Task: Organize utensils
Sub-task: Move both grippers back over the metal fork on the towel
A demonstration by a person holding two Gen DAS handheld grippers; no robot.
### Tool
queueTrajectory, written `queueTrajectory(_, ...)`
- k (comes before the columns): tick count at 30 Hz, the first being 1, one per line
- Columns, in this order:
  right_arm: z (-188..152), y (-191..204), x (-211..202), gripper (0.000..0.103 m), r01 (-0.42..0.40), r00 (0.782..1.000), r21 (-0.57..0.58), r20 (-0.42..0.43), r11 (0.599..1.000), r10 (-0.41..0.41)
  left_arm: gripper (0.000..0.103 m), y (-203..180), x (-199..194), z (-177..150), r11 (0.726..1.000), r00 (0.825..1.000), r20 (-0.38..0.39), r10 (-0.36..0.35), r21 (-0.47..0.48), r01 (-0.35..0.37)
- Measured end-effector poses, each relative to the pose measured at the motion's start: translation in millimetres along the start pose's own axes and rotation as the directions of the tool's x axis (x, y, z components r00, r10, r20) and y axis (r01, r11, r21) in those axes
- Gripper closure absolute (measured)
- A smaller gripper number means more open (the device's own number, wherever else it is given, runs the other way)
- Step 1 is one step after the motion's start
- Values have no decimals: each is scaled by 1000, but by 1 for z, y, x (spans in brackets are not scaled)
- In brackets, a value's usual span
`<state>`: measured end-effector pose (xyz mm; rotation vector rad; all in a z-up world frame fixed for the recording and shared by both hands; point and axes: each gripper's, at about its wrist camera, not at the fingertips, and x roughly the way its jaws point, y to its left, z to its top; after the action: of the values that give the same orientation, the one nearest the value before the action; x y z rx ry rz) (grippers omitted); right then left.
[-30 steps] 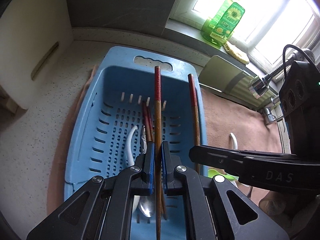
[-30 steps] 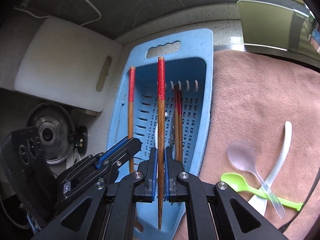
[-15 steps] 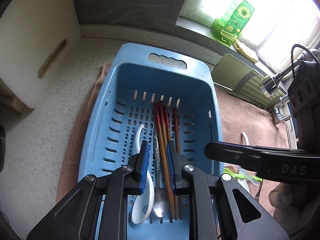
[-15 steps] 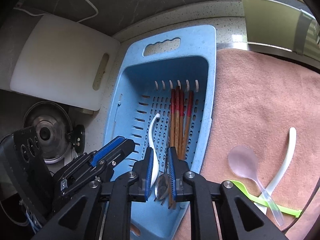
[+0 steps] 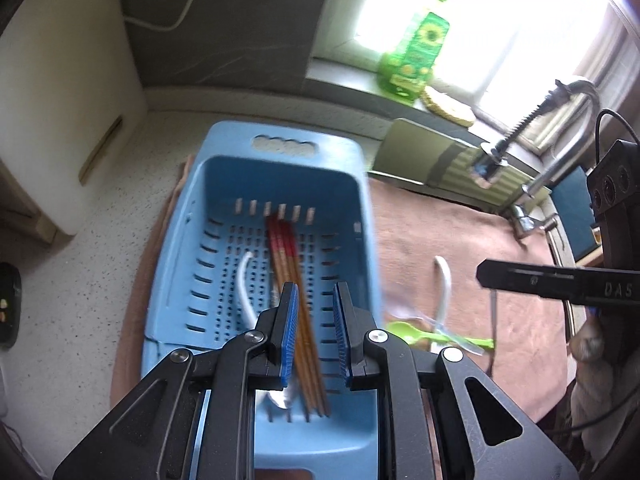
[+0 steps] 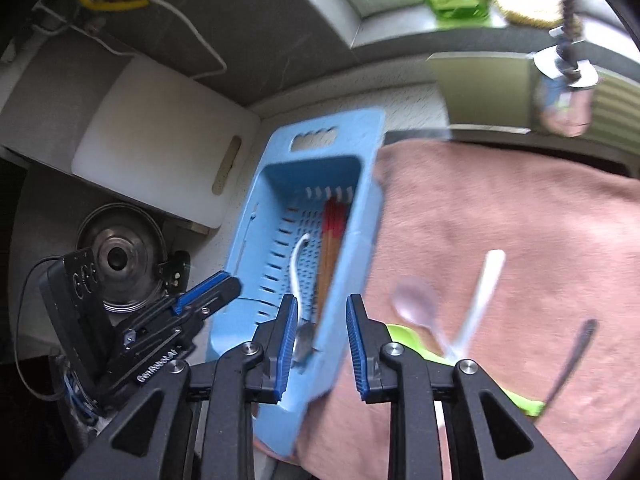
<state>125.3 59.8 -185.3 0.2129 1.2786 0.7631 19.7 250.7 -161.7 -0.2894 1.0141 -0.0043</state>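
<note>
A blue slotted basket (image 5: pixel 192 264) (image 6: pixel 260 256) holds several red-tipped wooden chopsticks (image 5: pixel 286 264) (image 6: pixel 330 240), a white spoon (image 5: pixel 244 292) (image 6: pixel 296 264) and a metal spoon (image 6: pixel 304 340). My left gripper (image 5: pixel 316 336) is open and empty above the basket's near end. My right gripper (image 6: pixel 322 344) is open and empty over the basket's right rim. On the brown towel (image 6: pixel 500 220) lie a green spoon (image 5: pixel 424 334), a clear spoon (image 6: pixel 416 308), a white spoon (image 6: pixel 480 300) (image 5: pixel 442 288) and a dark utensil (image 6: pixel 572 356).
A white cutting board (image 6: pixel 160 140) leans at the back left, with a metal pot lid (image 6: pixel 120 256) beside it. A green bottle (image 5: pixel 416 52) stands on the sill. The faucet (image 5: pixel 532 120) hangs at the right over the sink.
Both grippers let go of their chopsticks, which now lie in the basket. Both grippers have opened wider and pulled back and up.
</note>
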Motion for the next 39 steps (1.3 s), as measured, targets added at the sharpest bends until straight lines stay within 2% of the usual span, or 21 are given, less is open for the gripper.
queueTrajectory(5, -15, -31, -42, 72, 17, 998, 0, 65, 1000, -17, 87, -31, -6, -7, 998, 1000, 10, -20, 55, 19)
queueTrajectory(7, -20, -47, -58, 60, 26, 997, 14, 77, 1000, -27, 87, -47, -6, -11, 996, 1000, 9, -29, 88, 28)
queueTrajectory(10, -28, -71, -79, 55, 49, 994, 48, 99, 998, -53, 87, -68, -5, -19, 992, 998, -3, -65, 109, 65)
queueTrajectory(17, -41, -128, -96, 55, 104, 991, 135, 64, 985, -114, 87, -120, 5, -46, 976, 992, -51, -112, 181, 120)
queueTrajectory(23, -49, -159, -75, 56, 106, 994, 185, -24, 977, -103, 87, -154, 20, -78, 964, 984, -125, -130, 217, 155)
queueTrajectory(30, -55, -172, -46, 66, 115, 988, 200, -127, 973, -91, 87, -183, 34, -117, 957, 973, -175, -154, 218, 190)
queueTrajectory(34, -58, -173, -28, 73, 127, 979, 204, -182, 971, -90, 70, -197, 41, -135, 956, 969, -188, -161, 213, 200)
queueTrajectory(39, -58, -174, -10, 78, 152, 969, 231, -227, 961, -98, 70, -200, 48, -148, 962, 969, -186, -160, 191, 195)
